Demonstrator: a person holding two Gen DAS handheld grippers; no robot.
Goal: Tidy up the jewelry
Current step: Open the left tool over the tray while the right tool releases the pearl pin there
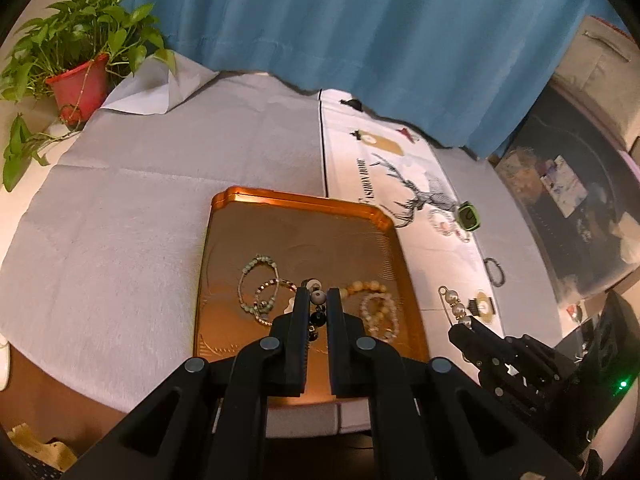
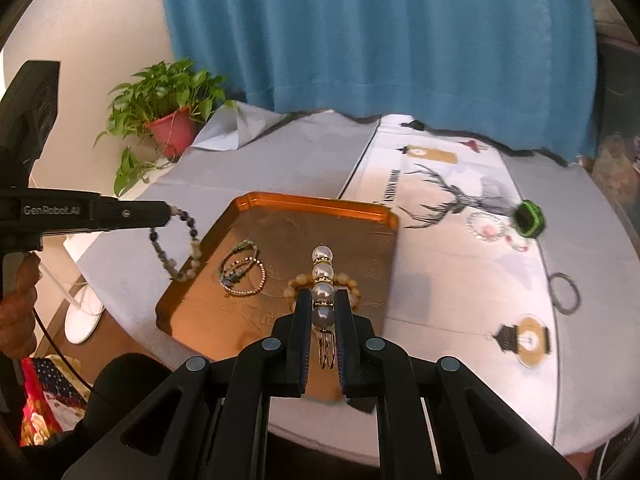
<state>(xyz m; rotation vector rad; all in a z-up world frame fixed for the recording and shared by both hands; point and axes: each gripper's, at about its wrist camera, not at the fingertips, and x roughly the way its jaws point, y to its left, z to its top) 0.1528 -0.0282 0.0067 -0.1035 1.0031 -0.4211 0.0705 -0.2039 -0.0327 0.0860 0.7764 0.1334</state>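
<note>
I'm gripping the pearl pin point(image 2: 323, 280) in my right gripper point(image 2: 323, 304), long axis pointing away over the copper tray point(image 2: 320, 204). My left gripper point(image 1: 318, 300) is clamping the beaded bracelet point(image 2: 176, 244), dangling at the tray's left edge.

L claw point(image 1: 319, 300) clamped on a dark-and-pale bead bracelet point(image 1: 317, 312), over copper tray point(image 1: 304, 204) w/ several bracelets inside. R claw point(image 1: 460, 334) grips pearl pin point(image 1: 456, 306) beside tray, over desk point(image 1: 120, 208).
</note>
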